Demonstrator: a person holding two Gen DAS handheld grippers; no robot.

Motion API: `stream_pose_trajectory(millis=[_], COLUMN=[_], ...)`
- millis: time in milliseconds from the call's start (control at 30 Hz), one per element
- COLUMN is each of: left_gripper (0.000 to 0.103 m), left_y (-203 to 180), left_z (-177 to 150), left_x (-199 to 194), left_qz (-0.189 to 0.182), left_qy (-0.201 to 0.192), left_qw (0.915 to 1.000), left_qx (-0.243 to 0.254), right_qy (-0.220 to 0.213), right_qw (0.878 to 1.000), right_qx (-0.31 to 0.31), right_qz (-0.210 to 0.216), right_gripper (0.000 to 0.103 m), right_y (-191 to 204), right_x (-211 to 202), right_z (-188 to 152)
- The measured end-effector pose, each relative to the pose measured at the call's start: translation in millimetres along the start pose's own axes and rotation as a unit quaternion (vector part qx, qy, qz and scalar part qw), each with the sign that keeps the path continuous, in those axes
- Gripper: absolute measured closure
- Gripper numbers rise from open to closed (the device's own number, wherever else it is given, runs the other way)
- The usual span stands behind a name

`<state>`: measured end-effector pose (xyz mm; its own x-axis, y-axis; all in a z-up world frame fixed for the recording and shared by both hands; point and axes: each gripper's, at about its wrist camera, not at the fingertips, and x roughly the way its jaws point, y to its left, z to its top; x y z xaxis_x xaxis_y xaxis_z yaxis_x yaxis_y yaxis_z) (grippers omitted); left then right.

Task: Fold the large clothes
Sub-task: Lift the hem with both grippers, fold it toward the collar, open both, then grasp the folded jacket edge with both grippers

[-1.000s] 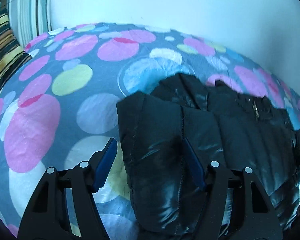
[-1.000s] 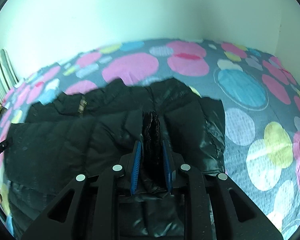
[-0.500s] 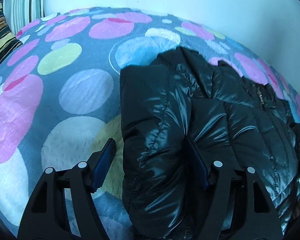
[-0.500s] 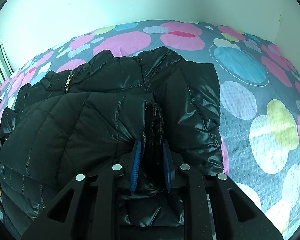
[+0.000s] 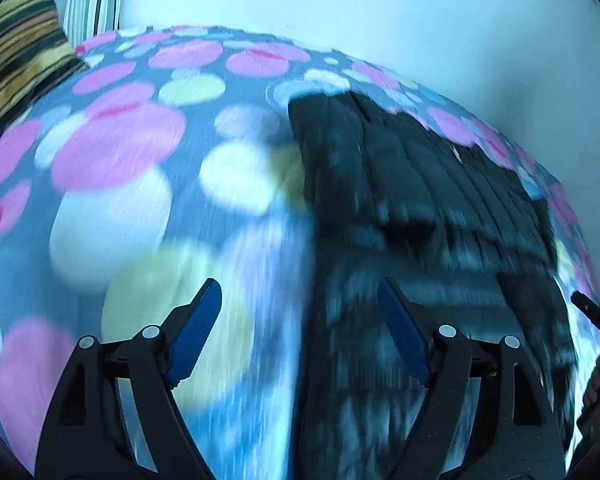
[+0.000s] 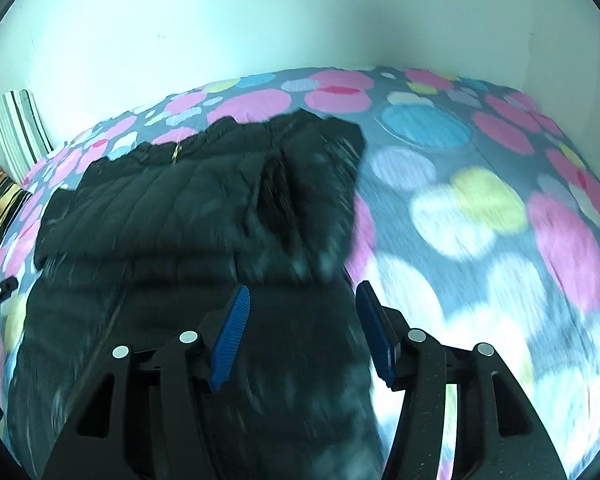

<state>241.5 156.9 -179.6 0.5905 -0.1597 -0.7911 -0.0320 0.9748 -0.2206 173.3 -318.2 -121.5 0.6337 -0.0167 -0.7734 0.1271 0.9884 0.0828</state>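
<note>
A black quilted puffer jacket lies folded on the dotted bedsheet; both views are blurred by motion. My left gripper hovers over the jacket's left edge. Its jaws are opening, and the blue pads touch nothing. In the right wrist view the jacket shows its zip pull and a dark furry strip near its right side. My right gripper hangs above the jacket's near right part, back from that strip. Its jaws are opening too, with nothing pressed between them.
Striped cushions lean at the head of the bed on the left. A pale wall runs behind the bed and turns a corner at the right. The sheet spreads to the right of the jacket.
Both grippers have pulled back from the jacket. The right gripper let go of the furry fold it pinched. The left jaws spread wider and no longer straddle the sleeve closely.
</note>
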Motion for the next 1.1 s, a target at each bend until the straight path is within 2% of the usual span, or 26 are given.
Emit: stream_pose_trajectory(millis=[133,267,467,600,633,767,833,900,1000,1100], left_gripper=[0.023,0.023,0.023,0.024,0.026,0.048,0.051,0.063,0.079,0.089], left_y=[9.4,9.0,-8.1,-9.4,-9.5,-11.3,-12.0,-14.5,-18.3,-21.9], left_z=[-47.7,-81.4,-113.9,-127.3,-129.3,-135.1,-137.3,-139.4,-141.5,-142.7], left_x=[-20.7,-31.7,-49.3,-54.8,-56.6,-60.9,-61.7,-62.5,-65.3,-74.3], left_qz=[-0.041,-0.059,-0.081,-0.099,-0.103,-0.124,-0.124,-0.125,-0.130,-0.124], left_qy=[0.031,0.048,0.061,0.067,0.066,0.067,0.067,0.063,0.060,0.049], left_qw=[0.9985,0.9969,0.9941,0.9923,0.9920,0.9895,0.9896,0.9896,0.9891,0.9902], left_qx=[-0.020,-0.016,0.037,0.032,0.031,0.032,0.029,0.035,0.035,0.041], right_qy=[0.013,0.035,0.064,0.075,0.074,0.075,0.073,0.072,0.071,0.068], right_qw=[1.000,0.999,0.997,0.994,0.994,0.993,0.993,0.993,0.993,0.992], right_qx=[0.004,0.010,0.022,0.029,0.023,0.012,0.003,0.000,-0.002,0.005], right_qz=[0.003,0.016,0.038,0.067,0.071,0.087,0.091,0.094,0.099,0.109], right_gripper=[0.045,0.043,0.043,0.041,0.040,0.041,0.050,0.070,0.085,0.091], right_y=[-18.0,-28.3,-35.6,-36.6,-35.0,-29.6,-26.5,-23.6,-20.3,-22.6], right_x=[-26.9,-41.9,-54.1,-63.0,-66.7,-75.5,-79.9,-81.6,-83.4,-88.5], right_z=[-36.4,-68.8,-111.5,-135.9,-141.5,-156.2,-162.2,-165.9,-167.3,-166.0])
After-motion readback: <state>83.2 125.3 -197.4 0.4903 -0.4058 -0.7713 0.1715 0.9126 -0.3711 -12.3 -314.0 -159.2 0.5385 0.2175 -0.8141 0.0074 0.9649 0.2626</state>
